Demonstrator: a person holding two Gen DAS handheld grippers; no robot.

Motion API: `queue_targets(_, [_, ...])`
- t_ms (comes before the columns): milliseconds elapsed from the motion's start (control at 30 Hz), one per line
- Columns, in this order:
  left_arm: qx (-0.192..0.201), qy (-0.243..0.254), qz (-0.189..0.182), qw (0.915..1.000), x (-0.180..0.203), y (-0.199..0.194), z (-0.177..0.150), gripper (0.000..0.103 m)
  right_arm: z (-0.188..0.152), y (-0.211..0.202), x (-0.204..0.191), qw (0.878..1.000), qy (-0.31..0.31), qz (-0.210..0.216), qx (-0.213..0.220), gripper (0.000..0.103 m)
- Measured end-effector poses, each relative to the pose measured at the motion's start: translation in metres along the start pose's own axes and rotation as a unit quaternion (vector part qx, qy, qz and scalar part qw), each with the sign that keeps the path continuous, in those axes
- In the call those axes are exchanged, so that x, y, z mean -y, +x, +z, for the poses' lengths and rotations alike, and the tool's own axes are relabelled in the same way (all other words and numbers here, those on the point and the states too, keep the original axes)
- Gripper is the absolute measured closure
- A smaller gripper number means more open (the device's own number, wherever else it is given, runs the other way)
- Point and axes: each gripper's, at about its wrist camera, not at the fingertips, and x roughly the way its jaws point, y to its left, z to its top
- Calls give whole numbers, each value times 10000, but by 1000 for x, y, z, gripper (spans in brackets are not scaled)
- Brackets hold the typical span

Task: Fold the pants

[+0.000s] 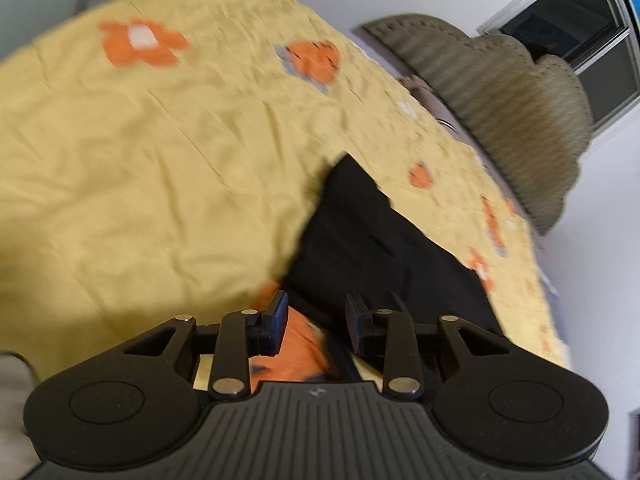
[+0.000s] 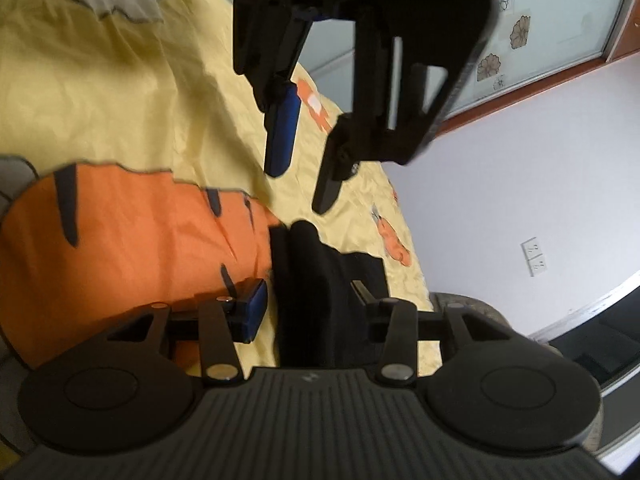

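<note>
Pants (image 1: 384,248): black, folded into a compact dark bundle, lying on the yellow bedspread (image 1: 140,160) with orange flower prints; also seen from the right wrist (image 2: 316,288).
Left claw (image 1: 316,320): fingers apart, nothing between them; hanging over the near end of the pants, dark fabric reaching away ahead and to the right of the tips. Seen from the right wrist (image 2: 300,184), raised above the bundle, tips pointing down, clear of the cloth.
Right claw (image 2: 306,304): fingers spread wide, the folded bundle sitting in the gap; blue left pad (image 2: 254,308) just beside the fabric, contact impossible to tell, right finger partly hidden behind the cloth.
Backdrop: padded olive headboard (image 1: 500,112), white wall (image 2: 520,180), wall socket (image 2: 534,257).
</note>
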Motion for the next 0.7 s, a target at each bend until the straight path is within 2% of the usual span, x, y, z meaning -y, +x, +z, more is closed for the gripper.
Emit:
queue_targets(67, [-42,-118,-125,9998,3,4,-3,24,-4,11,-1,9998,-129,-122,-105,64])
queue_targets(100, [21,-233,-160,9996,3,4,-4,18,-5,15,0,9998,-102,-98,-118,68])
queue_targets(167, [120,-462,-240,9986,1,4,-4,17,-6,21,2,9999,-13,-28,-143,79])
queue_targets(200, [151,-521,-268,9982,0,3,-3,17,-7,25,2,9999,7,30,-148,89])
queue_targets(333, [68,-700,-290,9971,-4,9,1,17,-13,29,7,9996,241,100,-80,92])
queue_targets(467, [-101,-766,-420,9961,1,25,4,17,-17,26,34,9942,1012,352,30,95])
queue_targets(533, [-104,-792,-319,9963,3,34,7,17,-20,21,48,9901,1336,429,69,96])
queue_targets(700, [-114,-1310,-392,9905,-3,50,11,17,-25,19,63,9852,1636,498,123,96])
